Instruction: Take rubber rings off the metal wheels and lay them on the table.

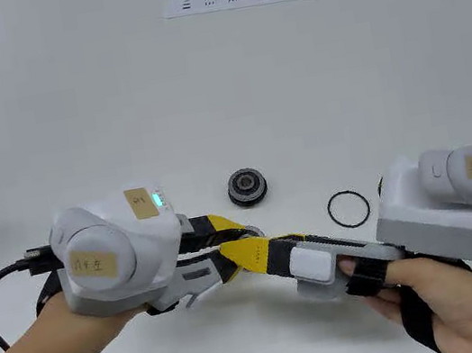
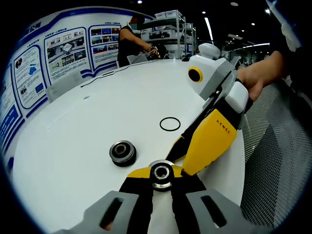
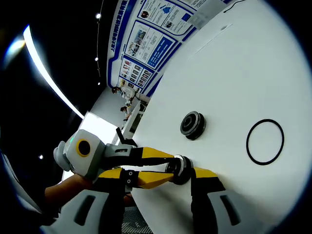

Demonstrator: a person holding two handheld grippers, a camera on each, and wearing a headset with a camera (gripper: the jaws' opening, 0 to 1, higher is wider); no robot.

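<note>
rubber ring [image 1: 349, 209] lies free on the counter [image 1: 201, 82], right of centre in the head view; the left claw [image 2: 161, 171] clamps a metal wheel [image 2: 162, 175] at lower centre of its view. the right claw [image 2: 178, 163] is narrow at that wheel's rim, whether pinching anything i cannot tell. a shallow bite could slip, or a skewed pull twist the wheel loose.

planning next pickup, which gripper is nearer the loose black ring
Right. The right gripper lies just beside the ring, jaws reaching to the clamped wheel; the left gripper is beyond that wheel.
</note>
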